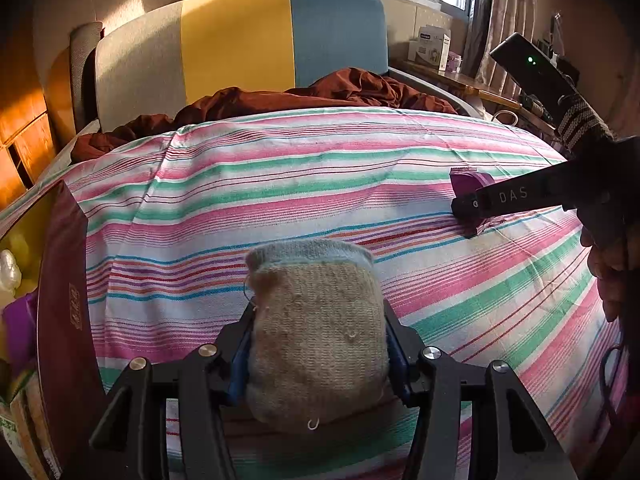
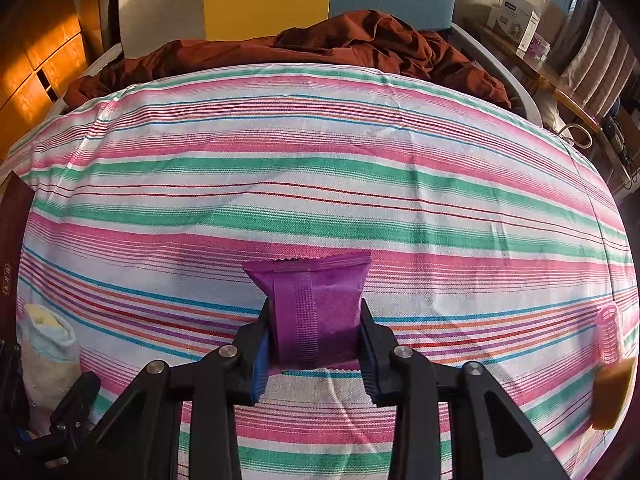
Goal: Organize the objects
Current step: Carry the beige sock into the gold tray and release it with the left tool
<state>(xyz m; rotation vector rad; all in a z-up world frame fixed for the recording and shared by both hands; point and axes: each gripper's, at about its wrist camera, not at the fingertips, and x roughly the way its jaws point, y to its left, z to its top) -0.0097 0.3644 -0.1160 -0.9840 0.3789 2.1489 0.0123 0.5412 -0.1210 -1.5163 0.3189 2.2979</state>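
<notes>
The left gripper (image 1: pixel 318 354) has its jaws clamped on a beige knitted sock (image 1: pixel 318 334), rolled into a stubby bundle with a pale blue cuff at its far end. The sock sits between the blue pads and stands out past them over the bed (image 1: pixel 280 184), near the bed's near edge. In the right wrist view the same sock (image 2: pixel 46 354) shows at the lower left, its open cuff upward, with part of the left gripper below it.

The right gripper (image 2: pixel 316 354) has its jaws closed on a purple packet (image 2: pixel 316 308), a small sealed pouch with crimped ends and a ribbed seam down its middle. The packet is held by its two sides, its far end flaring out beyond the pads, just over the striped sheet (image 2: pixel 320 168). Seen from the left wrist, the packet (image 1: pixel 468 184) lies toward the bed's right side, with the right gripper's black finger marked "DAS" across it; whether the packet touches the sheet cannot be told.

At the bed's left edge stands a dark red box (image 1: pixel 66 280) with gold lettering, its open inside showing yellow and purple items. Near the bed's right edge, in the right wrist view, a pink roller (image 2: pixel 610 334) lies just beside a tan block (image 2: pixel 612 394). A rumpled brown blanket (image 2: pixel 360 46) is heaped at the far end of the bed against a headboard (image 1: pixel 240 44) in grey, yellow and blue panels.
</notes>
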